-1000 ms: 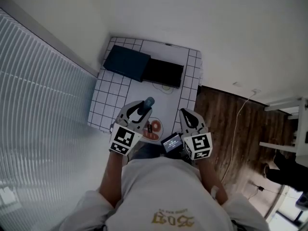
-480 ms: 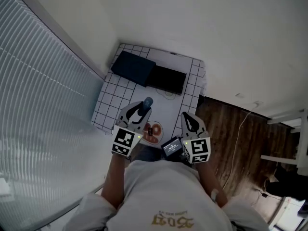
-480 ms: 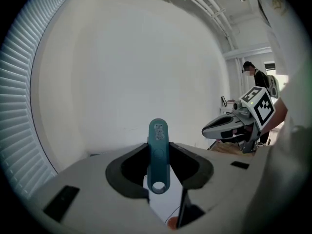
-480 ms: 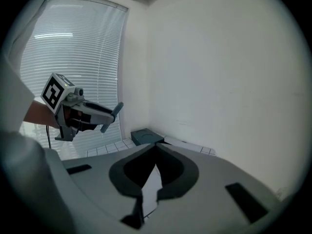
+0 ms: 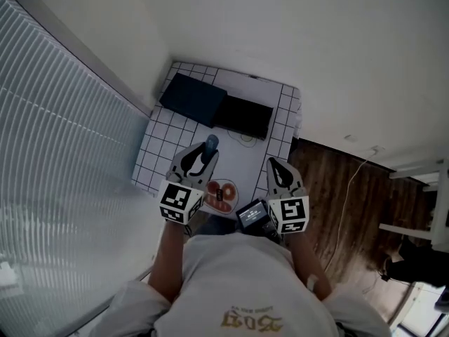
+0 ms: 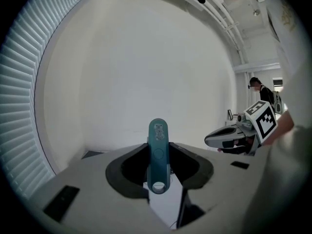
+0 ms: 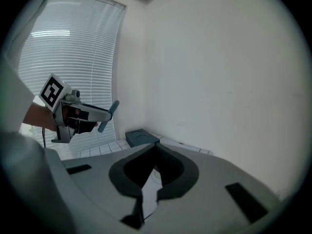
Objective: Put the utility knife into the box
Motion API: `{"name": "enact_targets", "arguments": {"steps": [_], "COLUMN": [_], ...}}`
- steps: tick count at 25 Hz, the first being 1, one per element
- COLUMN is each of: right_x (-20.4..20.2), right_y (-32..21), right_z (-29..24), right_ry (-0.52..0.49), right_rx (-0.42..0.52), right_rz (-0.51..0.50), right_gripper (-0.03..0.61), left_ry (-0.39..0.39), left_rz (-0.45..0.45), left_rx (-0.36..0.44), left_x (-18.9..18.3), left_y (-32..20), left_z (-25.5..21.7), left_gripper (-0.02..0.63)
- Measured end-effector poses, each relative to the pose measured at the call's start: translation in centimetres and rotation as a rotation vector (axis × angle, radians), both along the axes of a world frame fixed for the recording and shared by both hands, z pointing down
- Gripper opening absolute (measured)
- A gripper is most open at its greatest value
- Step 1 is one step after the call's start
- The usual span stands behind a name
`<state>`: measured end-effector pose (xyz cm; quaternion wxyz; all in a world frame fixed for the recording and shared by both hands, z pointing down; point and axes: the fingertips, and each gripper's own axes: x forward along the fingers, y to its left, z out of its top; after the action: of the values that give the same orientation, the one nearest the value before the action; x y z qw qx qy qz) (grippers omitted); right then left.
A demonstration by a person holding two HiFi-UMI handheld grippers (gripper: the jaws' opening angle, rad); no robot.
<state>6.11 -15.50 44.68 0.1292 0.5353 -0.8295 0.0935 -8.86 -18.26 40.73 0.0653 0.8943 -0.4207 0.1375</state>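
Left tongs (image 5: 205, 153) pinch the utility knife (image 6: 157, 152) upright above the surface's (image 5: 168, 146) near end, I'd guess for carrying to the far box (image 5: 191, 98), while right tongs (image 5: 278, 166) idle, pressed together, empty.

Place: plain indoor room, more office or workroom than kitchen or shop
Walls: bare white wall (image 5: 316, 41); nothing hung on it
Window: slatted blinds (image 5: 63, 153) along one whole side
Floor: dark wood planks (image 5: 337, 209)
Furniture: small corner table under a white grid-lined cloth (image 5: 158, 142)
People: second person (image 6: 257, 89) standing farther off
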Motion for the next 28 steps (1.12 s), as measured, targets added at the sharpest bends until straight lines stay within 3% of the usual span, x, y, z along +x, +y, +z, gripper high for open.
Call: {"name": "enact_targets", "arguments": {"steps": [28], "right_x": [2.0], "right_y": [-10.7], "right_z": [3.7], "right_ry": [0.028], "right_rx": [-0.081], "right_rz": [0.143], "right_gripper": [0.007], "left_ry": [-0.107], "left_rz": [0.196], "left_rx": [-0.13], "left_x": [3.2], "left_y": [-12.1], "left_z": [5.9], "left_gripper": [0.137]}}
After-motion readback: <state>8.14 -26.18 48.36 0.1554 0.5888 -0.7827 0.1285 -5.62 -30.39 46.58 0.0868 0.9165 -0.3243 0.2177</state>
